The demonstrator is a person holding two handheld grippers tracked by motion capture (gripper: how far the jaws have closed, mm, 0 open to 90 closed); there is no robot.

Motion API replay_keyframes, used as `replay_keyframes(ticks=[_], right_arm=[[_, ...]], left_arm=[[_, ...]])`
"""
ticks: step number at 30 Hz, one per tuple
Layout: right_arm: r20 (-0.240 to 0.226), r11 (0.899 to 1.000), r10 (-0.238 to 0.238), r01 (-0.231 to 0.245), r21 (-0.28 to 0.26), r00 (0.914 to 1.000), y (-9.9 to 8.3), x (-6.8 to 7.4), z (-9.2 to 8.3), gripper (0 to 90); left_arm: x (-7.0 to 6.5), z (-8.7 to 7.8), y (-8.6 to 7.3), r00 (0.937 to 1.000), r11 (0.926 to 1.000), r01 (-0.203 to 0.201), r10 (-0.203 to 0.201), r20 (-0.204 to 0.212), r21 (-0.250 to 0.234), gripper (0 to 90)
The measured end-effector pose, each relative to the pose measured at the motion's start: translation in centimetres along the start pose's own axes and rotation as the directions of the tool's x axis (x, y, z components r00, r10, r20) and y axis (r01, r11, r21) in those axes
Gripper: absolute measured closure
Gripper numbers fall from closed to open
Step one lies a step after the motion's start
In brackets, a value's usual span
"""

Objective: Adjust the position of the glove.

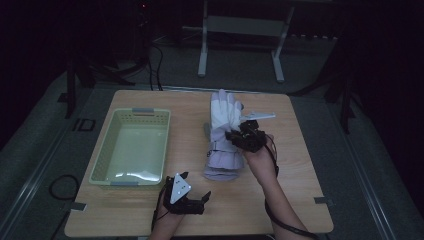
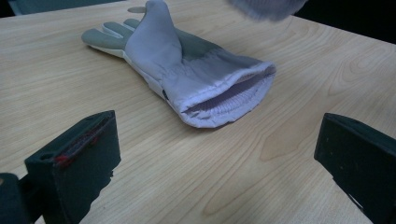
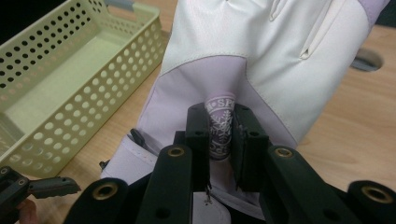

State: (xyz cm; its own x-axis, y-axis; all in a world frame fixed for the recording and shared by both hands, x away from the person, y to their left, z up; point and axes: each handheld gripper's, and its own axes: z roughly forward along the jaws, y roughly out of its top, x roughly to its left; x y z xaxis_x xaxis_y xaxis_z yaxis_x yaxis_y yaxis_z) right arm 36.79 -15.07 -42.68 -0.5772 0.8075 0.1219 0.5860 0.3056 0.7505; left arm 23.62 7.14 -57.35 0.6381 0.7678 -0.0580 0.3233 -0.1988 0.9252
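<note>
My right claw (image 3: 219,135) pinched shut on a fold of the pale glove (image 1: 223,137) lying mid-bench (image 1: 295,165), green basket (image 1: 134,147) just left of it, my left claw (image 1: 192,187) wide open, empty, near the bench's front edge

Right tongs (image 3: 219,133) clamped tight; left tongs (image 2: 210,154) spread wide, low.

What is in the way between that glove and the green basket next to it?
Nothing visible. The right gripper is already shut on a fold of the pale lilac glove, and bare wooden table separates the glove from the perforated green basket, which is open-topped. The left gripper sits open nearer the person.
</note>
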Motion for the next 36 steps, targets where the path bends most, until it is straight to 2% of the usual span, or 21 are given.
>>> replay_keyframes(ticks=[4,5,10,14,15,20,23,28,32,36], right_arm=[[0.003,1.000,0.005,-0.005,0.026,1.0000,-0.5,0.4,0.9,78.5],[0.013,0.999,0.011,-0.012,0.046,0.9999,-0.8,0.4,1.8,78.4],[0.034,0.996,0.035,-0.037,0.082,0.9988,-1.3,-0.1,3.3,78.4],[0.028,0.994,0.052,-0.055,0.100,0.9982,-1.8,-0.5,4.2,78.3],[0.015,0.989,0.070,-0.071,0.132,0.9974,-2.1,-0.9,5.0,78.2],[0.045,0.982,0.061,-0.068,0.173,0.9971,-3.1,-1.1,6.4,77.9],[0.053,0.981,0.065,-0.073,0.180,0.9965,-3.5,-1.3,6.9,77.5],[0.034,0.977,0.049,-0.055,0.206,0.9982,-4.0,-1.3,7.3,77.5],[0.008,0.973,0.012,-0.014,0.229,0.9999,-4.2,-1.2,6.9,76.9],[0.001,0.972,-0.007,0.007,0.236,1.0000,-4.2,-1.3,6.7,74.4]], left_arm=[[0.0,0.0,0.0,1.0000,1.0000,0.000,0.000,0.002,0.000,0.5],[0.0,0.0,0.0,1.0000,1.0000,0.000,0.000,0.001,-0.001,0.5],[0.0,0.0,0.0,1.0000,1.0000,0.000,0.000,0.002,-0.001,0.5],[0.0,0.0,0.0,1.0000,1.0000,0.002,-0.002,0.002,-0.001,0.5],[0.0,0.0,0.0,1.0000,1.0000,-0.001,0.001,0.002,0.001,0.5],[0.0,0.0,0.0,1.0000,1.0000,0.001,-0.001,0.002,0.000,0.5],[0.0,0.0,0.0,1.0000,1.0000,-0.001,0.001,0.002,0.000,0.5],[0.0,0.0,0.0,1.0000,1.0000,0.000,0.000,0.003,0.000,0.5],[0.0,0.0,0.0,1.0000,1.0000,0.000,0.000,0.002,0.000,0.5],[0.0,0.0,0.0,1.0000,1.0000,0.001,-0.001,0.002,-0.001,0.5]])
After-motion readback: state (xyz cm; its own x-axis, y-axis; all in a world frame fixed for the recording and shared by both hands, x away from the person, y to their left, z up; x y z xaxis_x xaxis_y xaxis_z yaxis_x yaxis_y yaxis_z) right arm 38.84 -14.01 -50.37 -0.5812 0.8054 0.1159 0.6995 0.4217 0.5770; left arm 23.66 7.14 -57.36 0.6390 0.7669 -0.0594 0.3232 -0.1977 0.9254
